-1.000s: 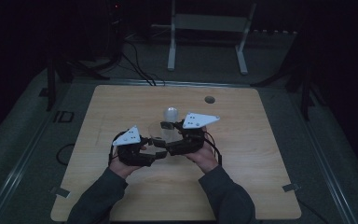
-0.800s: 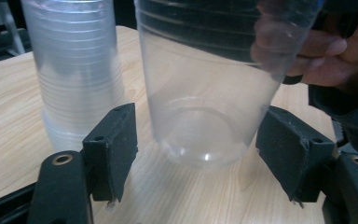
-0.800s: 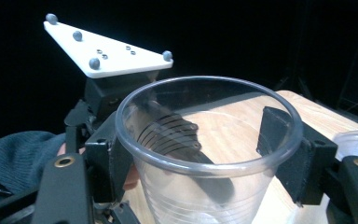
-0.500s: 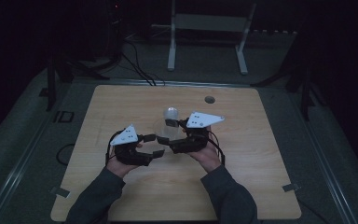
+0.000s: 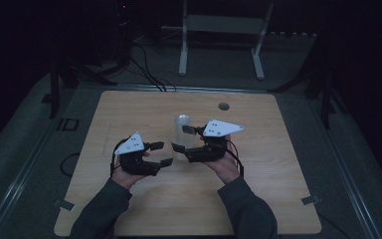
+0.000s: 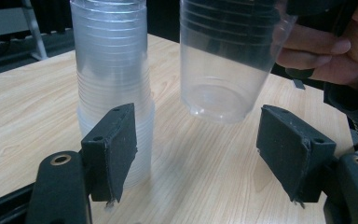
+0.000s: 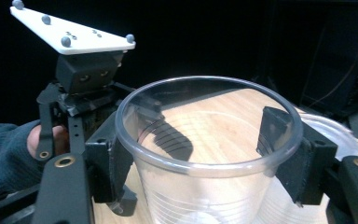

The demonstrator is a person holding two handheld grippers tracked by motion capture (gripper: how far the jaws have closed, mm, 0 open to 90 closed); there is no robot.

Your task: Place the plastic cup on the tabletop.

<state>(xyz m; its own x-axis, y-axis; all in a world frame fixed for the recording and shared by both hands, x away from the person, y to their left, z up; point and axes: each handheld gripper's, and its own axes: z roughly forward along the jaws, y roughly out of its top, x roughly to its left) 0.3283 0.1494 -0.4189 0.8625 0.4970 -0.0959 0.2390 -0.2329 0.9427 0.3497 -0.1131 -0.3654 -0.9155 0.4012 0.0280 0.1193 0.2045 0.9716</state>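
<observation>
Single clear plastic cup (image 7: 205,154) is sitting between the right gripper's (image 7: 205,158) two black pads, which are pinching it just under the rim. It is hanging mouth-up above the table, its base clear of the wood in the left gripper view (image 6: 219,65). Judged purpose: one cup is being kept apart from the rest so it can be set down alone.

Stack of nested clear cups (image 6: 114,88) is standing upright on the wooden table (image 5: 129,104), just beside the lifted cup and, from above (image 5: 181,130), between the two grippers, toward the far side.

Left gripper (image 5: 160,154) is resting near the stack with its jaws spread and nothing between them; they have just been opening. Stack and lifted cup both lie beyond its pads, untouched.

Around: small dark round disc (image 5: 223,106) is lying near the table's far edge, well apart. White metal frame (image 5: 224,30) and cables are standing on the floor beyond. The stack itself is standing closest in the cup's way.
</observation>
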